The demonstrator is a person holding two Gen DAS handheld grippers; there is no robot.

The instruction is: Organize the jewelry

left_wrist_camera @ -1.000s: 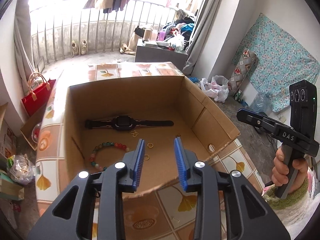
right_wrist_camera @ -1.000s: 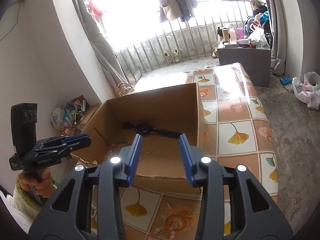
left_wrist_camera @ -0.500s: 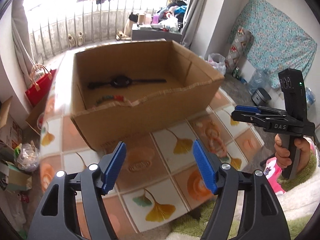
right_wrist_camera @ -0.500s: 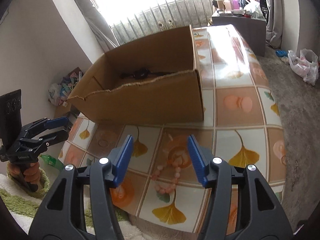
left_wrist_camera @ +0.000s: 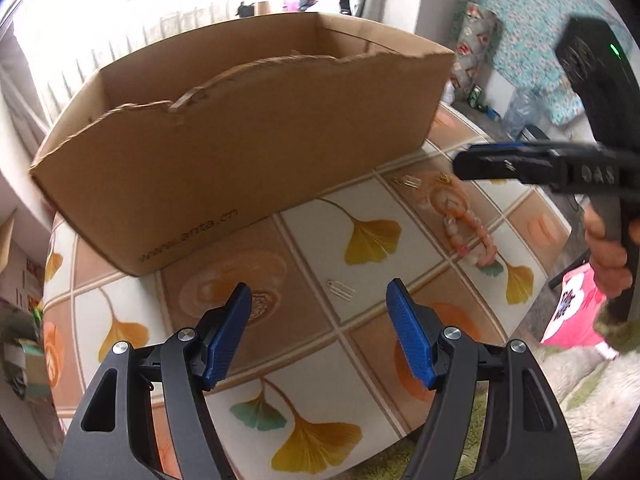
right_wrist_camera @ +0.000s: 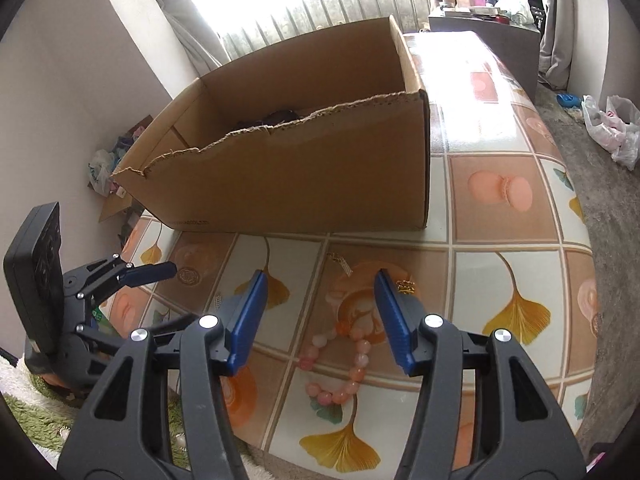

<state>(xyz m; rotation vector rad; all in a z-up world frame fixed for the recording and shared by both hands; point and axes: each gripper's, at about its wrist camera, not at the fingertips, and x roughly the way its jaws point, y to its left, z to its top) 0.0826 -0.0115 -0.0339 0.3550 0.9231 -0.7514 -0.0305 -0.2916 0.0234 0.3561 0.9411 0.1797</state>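
A cardboard box [left_wrist_camera: 240, 152] stands on the tiled table; it also shows in the right wrist view [right_wrist_camera: 304, 176], with a dark watch [right_wrist_camera: 276, 117] just visible inside. A pink bead bracelet [right_wrist_camera: 340, 364] lies on the table below my open, empty right gripper [right_wrist_camera: 318, 318]; it also shows in the left wrist view [left_wrist_camera: 468, 232]. A small silver clip [left_wrist_camera: 340, 290] lies just ahead of my open, empty left gripper [left_wrist_camera: 318, 340]. Gold pieces [right_wrist_camera: 405, 286] and a small clip [right_wrist_camera: 343, 266] lie near the box front. In the left wrist view the right gripper [left_wrist_camera: 496, 164] hovers over the bracelet.
The table [right_wrist_camera: 500, 200] has a tile-pattern cover with ginkgo leaves. A green-and-white rug [left_wrist_camera: 592, 392] lies beyond its near edge. Bags and clutter sit on the floor at the left [right_wrist_camera: 104, 168] and right [right_wrist_camera: 612, 128].
Both grippers have pulled back from over the box and dropped low toward the table's near side. Both have opened wider. The bracelet and clips have come into view below them.
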